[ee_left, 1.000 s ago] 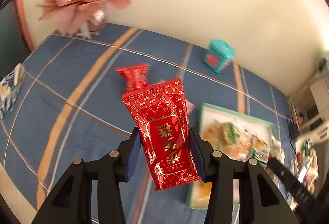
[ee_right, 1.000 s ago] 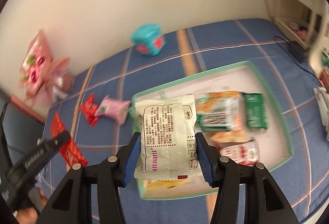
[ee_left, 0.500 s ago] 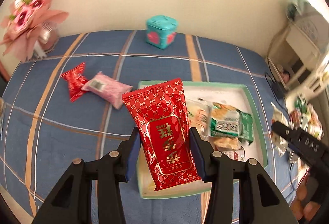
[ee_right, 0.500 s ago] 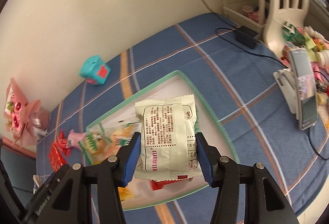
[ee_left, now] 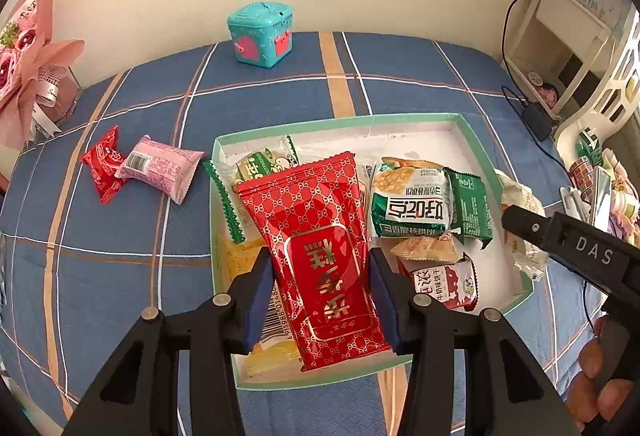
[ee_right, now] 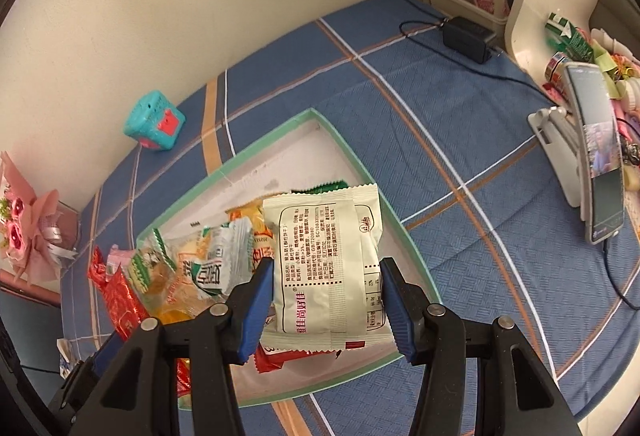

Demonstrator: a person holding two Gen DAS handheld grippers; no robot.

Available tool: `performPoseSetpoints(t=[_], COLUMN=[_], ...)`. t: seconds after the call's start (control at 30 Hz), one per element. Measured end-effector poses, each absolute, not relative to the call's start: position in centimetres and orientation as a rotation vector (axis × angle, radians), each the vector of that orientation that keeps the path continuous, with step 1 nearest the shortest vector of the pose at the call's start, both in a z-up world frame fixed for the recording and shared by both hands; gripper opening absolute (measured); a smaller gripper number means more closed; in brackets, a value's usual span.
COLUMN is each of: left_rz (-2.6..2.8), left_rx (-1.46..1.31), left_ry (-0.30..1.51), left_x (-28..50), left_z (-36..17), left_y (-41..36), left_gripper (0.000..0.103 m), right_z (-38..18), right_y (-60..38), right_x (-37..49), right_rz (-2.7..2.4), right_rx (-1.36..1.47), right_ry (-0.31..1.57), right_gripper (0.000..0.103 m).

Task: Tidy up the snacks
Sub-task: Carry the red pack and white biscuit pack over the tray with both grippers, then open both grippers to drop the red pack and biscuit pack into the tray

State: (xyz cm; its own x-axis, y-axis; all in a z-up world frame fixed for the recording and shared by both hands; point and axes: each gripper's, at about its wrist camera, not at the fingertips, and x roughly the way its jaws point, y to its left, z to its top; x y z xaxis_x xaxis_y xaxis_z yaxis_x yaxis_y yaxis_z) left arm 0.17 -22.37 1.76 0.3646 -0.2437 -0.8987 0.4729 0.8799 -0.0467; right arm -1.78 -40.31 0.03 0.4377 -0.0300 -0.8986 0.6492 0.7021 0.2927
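Note:
My left gripper [ee_left: 322,296] is shut on a red snack packet [ee_left: 316,252] with gold print, held above the near-left part of a shallow green-rimmed tray [ee_left: 360,120]. Several snack packets lie in that tray, among them a green and white one [ee_left: 412,206]. My right gripper [ee_right: 326,306] is shut on a pale green packet [ee_right: 326,268] with its printed back showing, over the tray's [ee_right: 372,180] near side. The right gripper's black body [ee_left: 576,248] shows at the right in the left wrist view, with the pale packet [ee_left: 520,204] at its tip.
A pink packet [ee_left: 160,166] and a small red packet [ee_left: 104,164] lie on the blue plaid cloth left of the tray. A teal box [ee_left: 262,34] stands by the wall, a pink bouquet [ee_left: 24,60] far left. A phone on a stand [ee_right: 596,164], a charger [ee_right: 466,34] and white shelving are at the right.
Both grippers have swung over the tray and sunk toward it, each keeping its packet. The tray has come from the side to the middle of both views.

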Motion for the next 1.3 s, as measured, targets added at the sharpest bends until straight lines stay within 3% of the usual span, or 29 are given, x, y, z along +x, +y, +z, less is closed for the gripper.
performPoseSetpoints(t=[0.97, 1.3], left_rz=[-0.461, -0.465], left_rx=[0.221, 0.191], left_ry=[1.143, 1.126], left_x=[1.2, 1.0], left_z=[0.1, 1.9], left_y=[-22.3, -21.6], left_gripper=[0.049, 0.049], right_z=[-1.8, 0.5], right_y=[-37.9, -37.2], right_x=[0.4, 0.1], right_rz=[-0.415, -0.410], right_rx=[0.616, 0.572], right_ry=[1.145, 1.116], right_gripper=[0.056, 0.058])
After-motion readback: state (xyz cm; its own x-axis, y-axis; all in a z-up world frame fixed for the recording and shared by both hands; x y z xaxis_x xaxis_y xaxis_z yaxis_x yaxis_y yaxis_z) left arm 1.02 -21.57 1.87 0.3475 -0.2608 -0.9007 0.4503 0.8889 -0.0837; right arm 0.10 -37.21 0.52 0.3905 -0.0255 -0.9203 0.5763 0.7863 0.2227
